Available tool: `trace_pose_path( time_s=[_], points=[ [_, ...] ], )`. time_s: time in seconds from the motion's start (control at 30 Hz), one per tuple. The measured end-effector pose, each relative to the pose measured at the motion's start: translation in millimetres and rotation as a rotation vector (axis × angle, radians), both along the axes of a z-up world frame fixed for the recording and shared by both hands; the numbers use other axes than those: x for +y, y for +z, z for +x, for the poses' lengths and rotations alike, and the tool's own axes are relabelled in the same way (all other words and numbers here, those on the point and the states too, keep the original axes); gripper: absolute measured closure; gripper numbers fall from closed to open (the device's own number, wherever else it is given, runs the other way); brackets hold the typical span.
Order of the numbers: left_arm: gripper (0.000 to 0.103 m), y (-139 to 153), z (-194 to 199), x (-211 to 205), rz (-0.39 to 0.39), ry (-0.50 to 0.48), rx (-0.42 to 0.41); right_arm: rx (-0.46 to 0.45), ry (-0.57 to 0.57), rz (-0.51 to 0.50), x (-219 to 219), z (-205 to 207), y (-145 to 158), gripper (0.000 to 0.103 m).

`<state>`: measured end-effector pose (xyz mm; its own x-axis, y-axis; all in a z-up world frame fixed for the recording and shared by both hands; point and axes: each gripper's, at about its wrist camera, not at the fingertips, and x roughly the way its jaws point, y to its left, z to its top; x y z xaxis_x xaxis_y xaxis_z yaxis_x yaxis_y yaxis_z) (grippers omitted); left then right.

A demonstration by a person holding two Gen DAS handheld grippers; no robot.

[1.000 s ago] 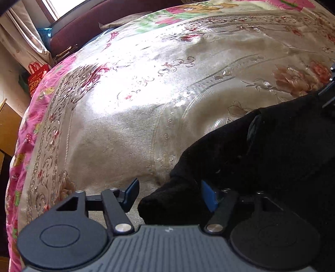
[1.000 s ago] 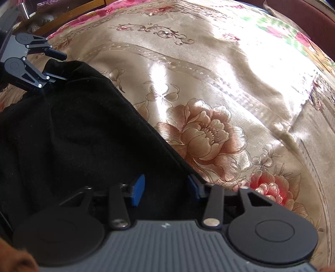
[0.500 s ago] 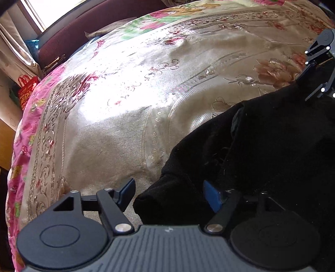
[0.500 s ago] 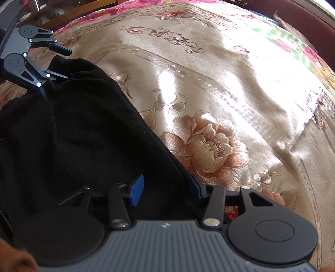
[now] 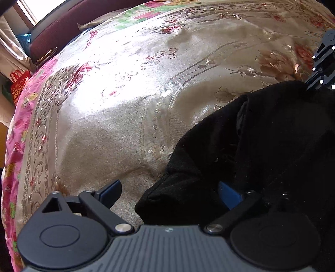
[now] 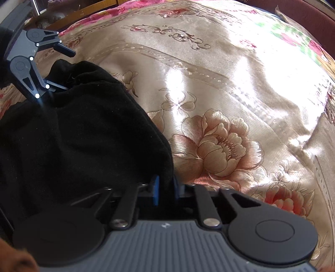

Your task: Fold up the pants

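Black pants (image 5: 272, 146) lie bunched on a golden flowered bedspread (image 5: 125, 104). In the left wrist view my left gripper (image 5: 169, 194) is opening wide. A corner of the pants lies between its blue fingers (image 5: 111, 191), and the left pad stands clear of the cloth. In the right wrist view my right gripper (image 6: 165, 189) is closing, its blue pads (image 6: 155, 192) pinching the right edge of the pants (image 6: 73, 136). The left gripper (image 6: 65, 70) shows at the far left with spread fingers around the cloth's far corner. The right gripper (image 5: 312, 84) shows at the left view's right edge, on the pants.
The bedspread's pink border (image 5: 16, 146) marks the bed's left edge. Beyond it stand a red bag (image 5: 18, 83) and a curtain. A dark red headboard (image 5: 69, 27) runs along the far side. Wooden furniture (image 6: 83, 10) stands beyond the bed in the right view.
The left jaws spread wider, off the pants corner. The right jaws went from apart to closed on the pants edge.
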<state>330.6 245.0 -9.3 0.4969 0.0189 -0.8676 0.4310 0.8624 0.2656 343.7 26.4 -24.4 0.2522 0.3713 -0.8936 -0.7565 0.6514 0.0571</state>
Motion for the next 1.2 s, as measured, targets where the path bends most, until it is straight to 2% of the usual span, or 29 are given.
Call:
trace_pose_path(
  time_s=[0.1, 0.2, 0.27, 0.3, 0.33, 0.37, 0.4, 0.53, 0.67, 0.77, 0.83, 0.97, 1.07, 1.13, 1.2],
  points=[
    [0.0, 12.8, -12.7, -3.3, -0.004, -0.034, -0.027, -0.028, -0.024, -0.005, 2.0, -7.6, 5.5, 0.096],
    [0.0, 10.2, -15.7, -4.6, 0.0, -0.042, -0.04, -0.037, -0.042, 0.029, -1.5, -15.0, 16.0, 0.096],
    [0.016, -1.5, -5.4, -2.4, 0.024, 0.011, -0.023, -0.042, -0.048, 0.05, -4.8, -20.7, 25.4, 0.097],
    [0.019, -2.4, -0.6, 0.7, -0.015, 0.04, -0.015, -0.046, -0.048, 0.054, -6.1, -22.8, 29.7, 0.097],
    [0.038, 0.3, 1.4, 3.3, -0.056, 0.069, -0.03, -0.052, -0.047, 0.054, -6.4, -25.2, 33.5, 0.097],
    [0.052, 3.1, 2.8, 4.3, -0.065, 0.099, -0.041, -0.06, -0.048, 0.052, -5.9, -27.6, 37.1, 0.097],
    [0.052, 5.4, 1.8, 4.4, -0.063, 0.11, -0.049, -0.07, -0.051, 0.048, -6.3, -29.3, 40.5, 0.097],
    [0.065, 16.5, -20.0, -2.3, -0.001, 0.069, -0.081, -0.099, -0.044, 0.056, -6.3, -42.6, 56.1, 0.097],
    [0.068, 48.8, -49.3, 2.4, -0.037, 0.076, -0.163, -0.144, -0.033, 0.087, -10.1, -69.6, 88.3, 0.097],
    [0.069, 77.5, -87.1, 8.3, -0.069, 0.07, -0.235, -0.193, -0.009, 0.114, -14.9, -105.0, 119.5, 0.097],
    [0.07, 91.2, -120.7, 12.6, -0.085, 0.071, -0.27, -0.226, 0.017, 0.133, -17.4, -141.7, 141.3, 0.097],
    [0.07, 101.7, -206.4, 23.6, -0.122, 0.107, -0.315, -0.219, 0.093, 0.173, -15.2, -227.7, 163.8, 0.097],
    [0.07, 86.0, -262.0, 30.7, -0.143, 0.148, -0.311, -0.141, 0.127, 0.2, -9.0, -287.1, 149.9, 0.097],
    [0.07, 60.0, -282.4, 36.3, -0.159, 0.197, -0.263, -0.071, 0.14, 0.194, 0.8, -316.3, 119.8, 0.097],
    [0.07, 31.4, -293.5, 38.3, -0.136, 0.239, -0.212, -0.011, 0.111, 0.182, 12.0, -332.8, 82.0, 0.096]
  ],
)
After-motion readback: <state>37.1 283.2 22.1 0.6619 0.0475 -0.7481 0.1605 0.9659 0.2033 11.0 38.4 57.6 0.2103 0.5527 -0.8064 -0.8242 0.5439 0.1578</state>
